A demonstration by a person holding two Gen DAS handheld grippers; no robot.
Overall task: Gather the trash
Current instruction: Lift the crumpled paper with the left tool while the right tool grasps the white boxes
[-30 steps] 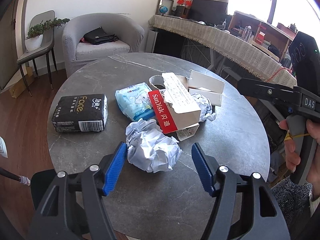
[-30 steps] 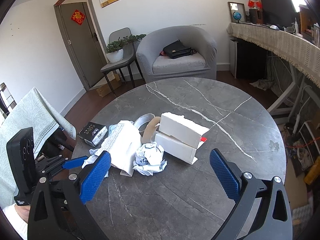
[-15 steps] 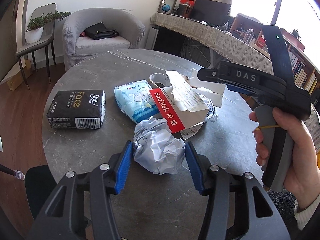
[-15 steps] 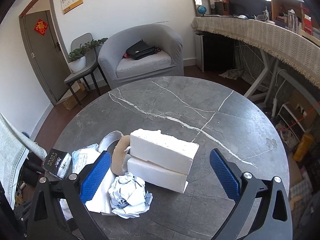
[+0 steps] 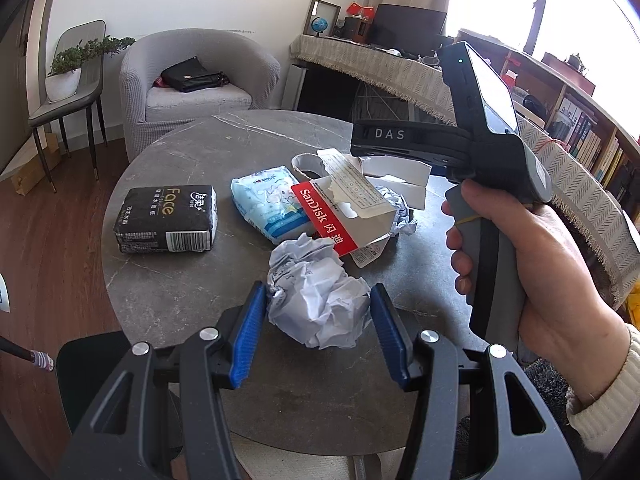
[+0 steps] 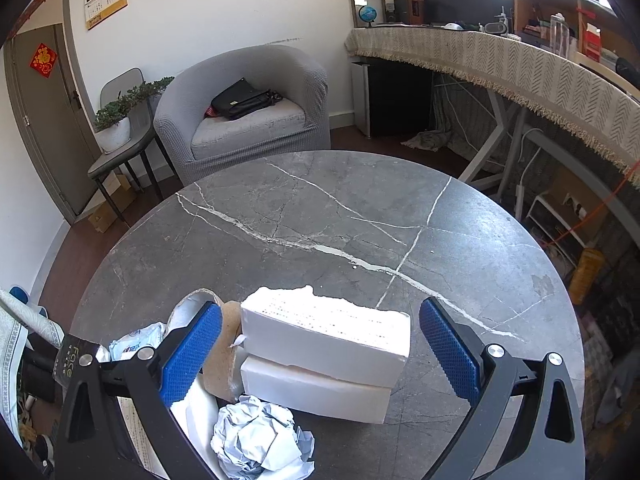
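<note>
L gripper (image 5: 316,320): blue pads pressed on both sides of crumpled white paper ball (image 5: 318,294), near edge of round grey marble table (image 5: 168,288). R gripper (image 6: 320,356): spread wide around upper white cardboard box (image 6: 326,340), no contact.

The right gripper's body (image 5: 480,152) is covering part of the white boxes (image 5: 400,180) in the left wrist view. The smaller crumpled wad (image 6: 260,440) is running off the bottom edge (right wrist view), and the black tissue pack (image 6: 70,360) is mostly hiding behind a finger.
</note>
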